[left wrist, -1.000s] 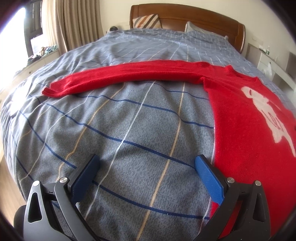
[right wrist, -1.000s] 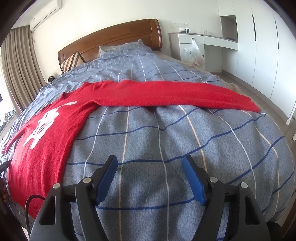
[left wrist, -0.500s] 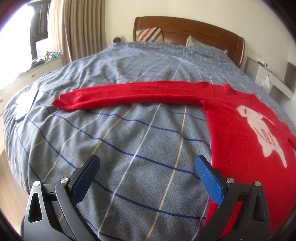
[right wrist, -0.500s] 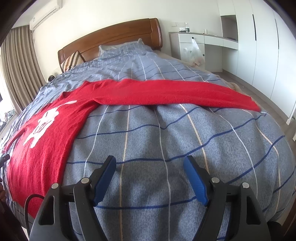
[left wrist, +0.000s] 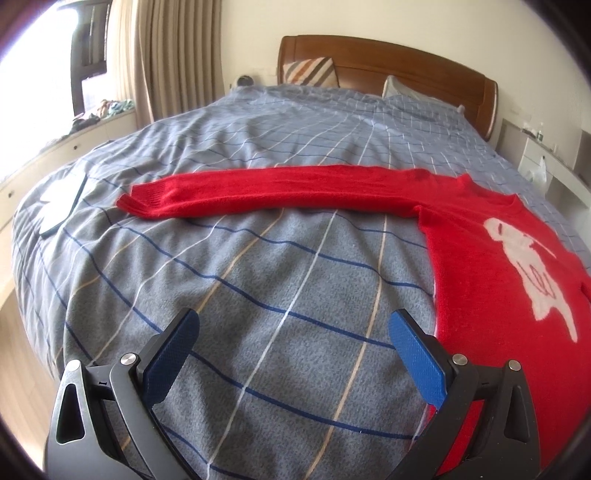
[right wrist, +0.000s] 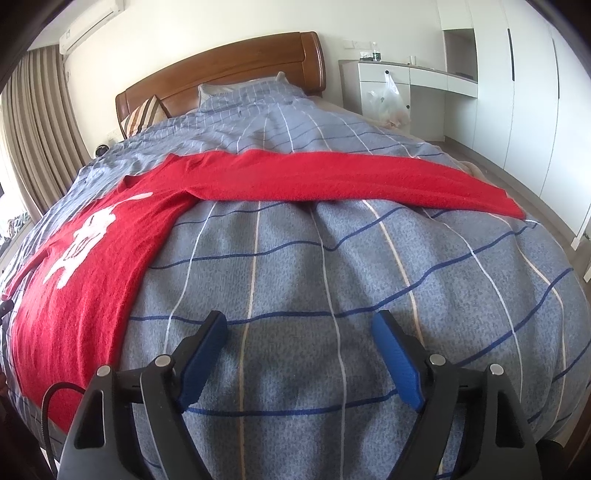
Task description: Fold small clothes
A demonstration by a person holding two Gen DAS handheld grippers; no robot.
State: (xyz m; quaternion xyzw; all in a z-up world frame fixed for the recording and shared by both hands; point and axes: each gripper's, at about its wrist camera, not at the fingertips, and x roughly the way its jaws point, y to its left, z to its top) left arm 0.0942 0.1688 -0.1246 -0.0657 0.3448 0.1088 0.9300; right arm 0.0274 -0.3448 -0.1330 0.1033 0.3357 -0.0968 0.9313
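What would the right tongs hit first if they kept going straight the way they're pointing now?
Most likely the bare grey checked duvet. The right tongs, still opening and empty, tilt down at it; the red sweater's sleeve lies further on.

I see a bed (left wrist: 295, 295) with a grey checked cover, a wooden headboard (right wrist: 221, 70), beige curtains (left wrist: 177, 55) beside a bright window (left wrist: 33, 92), white cupboards (right wrist: 517, 92), and perhaps an air conditioner (right wrist: 92, 26).

left gripper (left wrist: 293, 326), right gripper (right wrist: 299, 326): black skeletal frames, triangular cutouts, silver pivot screws, blue textured pads (left wrist: 415, 360). Black cable (right wrist: 46, 406) lower left, right wrist view.
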